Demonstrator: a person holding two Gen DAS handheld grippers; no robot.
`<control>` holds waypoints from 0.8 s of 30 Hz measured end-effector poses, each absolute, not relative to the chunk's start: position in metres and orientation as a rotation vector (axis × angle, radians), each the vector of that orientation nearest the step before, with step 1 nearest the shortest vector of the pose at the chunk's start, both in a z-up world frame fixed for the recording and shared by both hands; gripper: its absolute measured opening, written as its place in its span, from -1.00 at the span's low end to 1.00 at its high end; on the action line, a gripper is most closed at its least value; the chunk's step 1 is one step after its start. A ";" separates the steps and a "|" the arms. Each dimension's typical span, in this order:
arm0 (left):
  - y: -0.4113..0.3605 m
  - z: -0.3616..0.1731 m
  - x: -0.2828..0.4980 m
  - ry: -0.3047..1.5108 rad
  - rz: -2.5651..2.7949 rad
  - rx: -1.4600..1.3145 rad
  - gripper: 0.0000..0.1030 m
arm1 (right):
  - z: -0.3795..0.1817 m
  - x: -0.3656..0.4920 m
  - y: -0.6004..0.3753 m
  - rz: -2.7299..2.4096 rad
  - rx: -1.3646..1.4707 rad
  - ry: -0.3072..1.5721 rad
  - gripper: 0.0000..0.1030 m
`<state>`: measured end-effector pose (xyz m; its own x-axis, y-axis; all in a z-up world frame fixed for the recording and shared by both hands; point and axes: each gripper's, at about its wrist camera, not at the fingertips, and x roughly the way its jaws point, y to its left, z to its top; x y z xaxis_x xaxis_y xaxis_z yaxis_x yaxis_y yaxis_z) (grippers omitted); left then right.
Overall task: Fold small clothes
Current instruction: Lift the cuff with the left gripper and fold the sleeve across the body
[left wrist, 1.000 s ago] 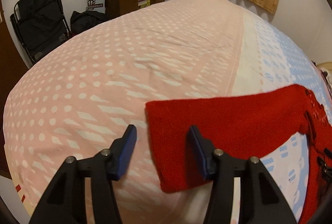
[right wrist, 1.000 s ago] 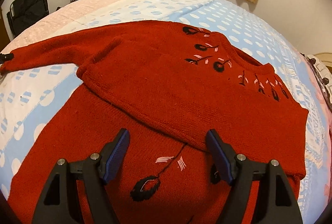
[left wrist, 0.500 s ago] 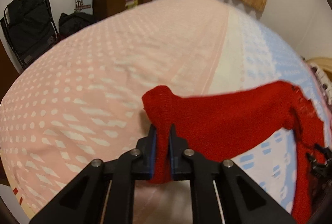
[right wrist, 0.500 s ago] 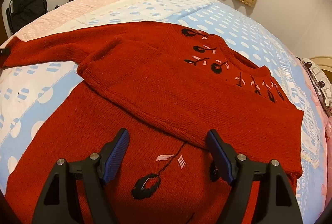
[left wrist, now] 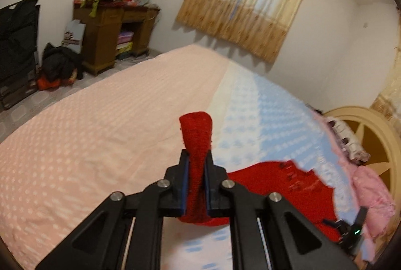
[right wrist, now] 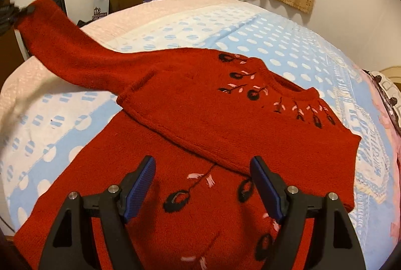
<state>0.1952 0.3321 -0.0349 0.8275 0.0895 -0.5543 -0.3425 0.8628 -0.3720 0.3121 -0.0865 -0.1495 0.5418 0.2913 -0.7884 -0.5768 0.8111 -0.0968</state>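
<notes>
A red knitted sweater (right wrist: 213, 119) with black and pink flower embroidery lies on the bed, its right sleeve folded across the chest. My left gripper (left wrist: 196, 169) is shut on the cuff of the left sleeve (left wrist: 196, 137) and holds it lifted off the bed. In the right wrist view that sleeve (right wrist: 57, 44) rises to the upper left, where the left gripper (right wrist: 15, 12) shows at the frame edge. My right gripper (right wrist: 203, 184) is open and empty, hovering over the sweater's lower body. The sweater body also shows in the left wrist view (left wrist: 283, 189).
The bed cover (left wrist: 87, 144) is pink with white dots on the left and blue (right wrist: 288, 54) on the right. A wooden desk (left wrist: 112, 27) with clutter, black bags (left wrist: 60, 62) and a curtained window (left wrist: 245, 2) stand beyond. A headboard (left wrist: 371, 134) and pink pillow are at right.
My left gripper closed on the sleeve cuff and lifted it up off the bed, swinging toward the right. My right gripper stayed open, nearly still over the sweater.
</notes>
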 end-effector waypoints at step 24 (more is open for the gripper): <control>0.194 0.054 0.273 0.459 -0.068 -0.395 -0.80 | -0.136 0.281 -0.176 0.486 -0.236 0.846 0.54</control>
<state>0.2731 0.1938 0.0542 0.8956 -0.1520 -0.4182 -0.0239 0.9221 -0.3863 0.2809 -0.1762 -0.1357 0.5626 0.3169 -0.7636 -0.5000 0.8660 -0.0090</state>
